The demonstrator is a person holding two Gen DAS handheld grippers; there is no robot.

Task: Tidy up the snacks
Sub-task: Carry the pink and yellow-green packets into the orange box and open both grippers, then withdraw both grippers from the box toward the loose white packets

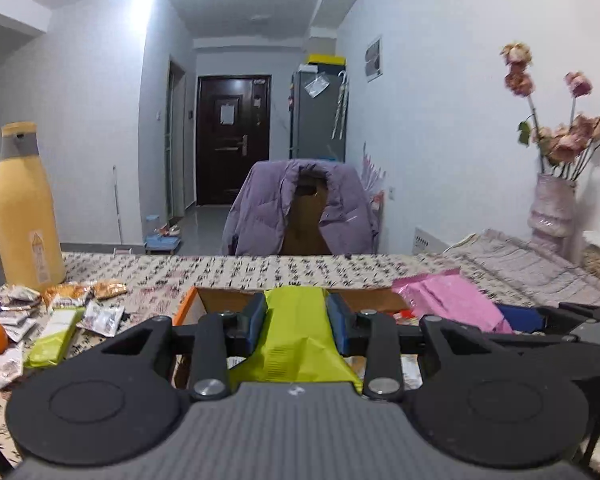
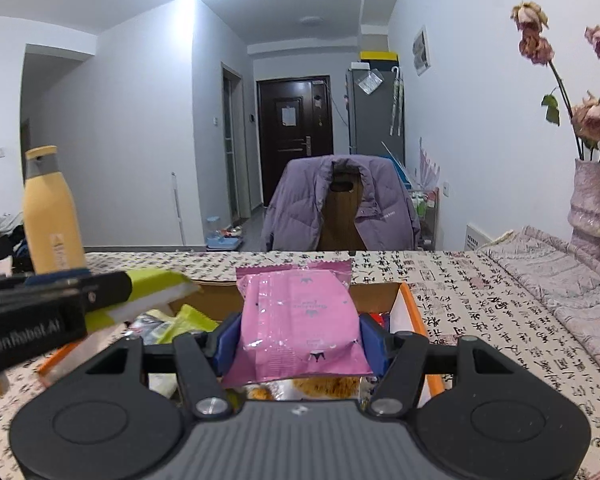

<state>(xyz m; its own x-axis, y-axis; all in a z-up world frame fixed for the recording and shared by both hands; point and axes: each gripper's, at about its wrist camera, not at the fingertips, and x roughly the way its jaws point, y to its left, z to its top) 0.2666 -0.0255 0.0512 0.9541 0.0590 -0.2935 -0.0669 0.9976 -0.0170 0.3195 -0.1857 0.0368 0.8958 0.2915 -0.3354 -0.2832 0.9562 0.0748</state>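
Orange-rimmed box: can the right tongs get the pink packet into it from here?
Probably yes. The right tongs grip the pink packet right over the open orange-rimmed box. The left tongs with the green packet hover at the box's other side, apart.

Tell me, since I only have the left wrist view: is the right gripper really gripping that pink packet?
Observer: Yes. In the right wrist view the right gripper is shut on the pink packet, with a blue pad pressed against each side.
Operator: Is it over the box?
Observer: It looks so. The box shows its orange rim just behind and to the right of the packet.
Operator: Anything inside already?
Observer: A crumpled green packet lies in the box's left part.
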